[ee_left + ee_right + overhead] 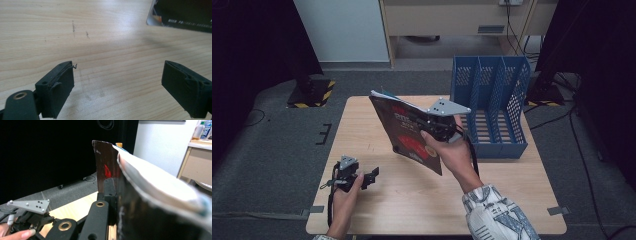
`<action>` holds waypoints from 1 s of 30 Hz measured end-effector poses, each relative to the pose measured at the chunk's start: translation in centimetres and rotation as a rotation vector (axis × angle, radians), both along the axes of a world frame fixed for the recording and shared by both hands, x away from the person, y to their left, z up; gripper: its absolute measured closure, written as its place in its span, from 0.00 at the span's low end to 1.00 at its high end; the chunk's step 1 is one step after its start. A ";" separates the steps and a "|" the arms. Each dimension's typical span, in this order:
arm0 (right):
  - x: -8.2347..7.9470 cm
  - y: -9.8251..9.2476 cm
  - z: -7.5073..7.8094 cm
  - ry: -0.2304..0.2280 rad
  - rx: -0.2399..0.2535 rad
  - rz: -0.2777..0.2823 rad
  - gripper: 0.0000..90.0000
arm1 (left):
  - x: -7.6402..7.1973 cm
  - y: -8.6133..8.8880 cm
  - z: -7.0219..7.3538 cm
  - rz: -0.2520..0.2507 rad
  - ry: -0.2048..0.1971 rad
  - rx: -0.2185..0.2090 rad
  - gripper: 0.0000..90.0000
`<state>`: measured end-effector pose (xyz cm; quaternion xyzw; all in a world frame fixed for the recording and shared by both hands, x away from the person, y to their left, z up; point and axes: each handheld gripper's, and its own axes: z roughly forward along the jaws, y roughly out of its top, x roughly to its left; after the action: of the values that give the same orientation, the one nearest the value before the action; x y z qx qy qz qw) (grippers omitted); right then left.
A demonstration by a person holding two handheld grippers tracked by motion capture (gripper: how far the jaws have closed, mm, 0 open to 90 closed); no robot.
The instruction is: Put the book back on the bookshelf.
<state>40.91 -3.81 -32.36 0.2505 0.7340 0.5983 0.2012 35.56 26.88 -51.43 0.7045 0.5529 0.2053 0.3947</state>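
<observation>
My right claw (432, 124) clamped on dark book (404, 132), held tilted above bench (362, 130); blue rack (492, 107) at 2 o'clock; my left claw (371, 177) spread apart, empty, at 7 o'clock.

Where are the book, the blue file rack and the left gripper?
book (404, 132), high view, on its dark red cover
rack (490, 80), high view, on a blue divider wall
left gripper (371, 177), high view, between its jaw tips

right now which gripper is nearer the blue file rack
Right. The right gripper, shut on the book, is raised just beside the blue file rack. The left gripper sits open, low at the table's near-left.
</observation>
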 end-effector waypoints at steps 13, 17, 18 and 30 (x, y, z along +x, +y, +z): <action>-0.3 -0.9 2.1 -0.004 0.034 -0.022 0.97 | 0.2 -1.0 -1.0 -0.046 0.073 0.072 0.12; -0.3 -1.5 3.0 -0.008 0.054 -0.044 0.97 | 0.4 -1.3 -1.5 -0.054 0.102 0.095 0.11; -0.3 -1.6 3.1 -0.009 0.060 -0.048 0.97 | 0.5 -1.4 -1.6 -0.059 0.105 0.093 0.11; -0.3 -2.7 5.2 -0.006 0.069 -0.067 0.97 | 0.5 -2.2 -2.1 -0.057 0.089 0.184 0.02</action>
<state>40.58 -6.54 -27.18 0.2801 0.7035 0.6171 0.2143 36.10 24.71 -53.56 0.7618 0.5284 0.2122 0.3089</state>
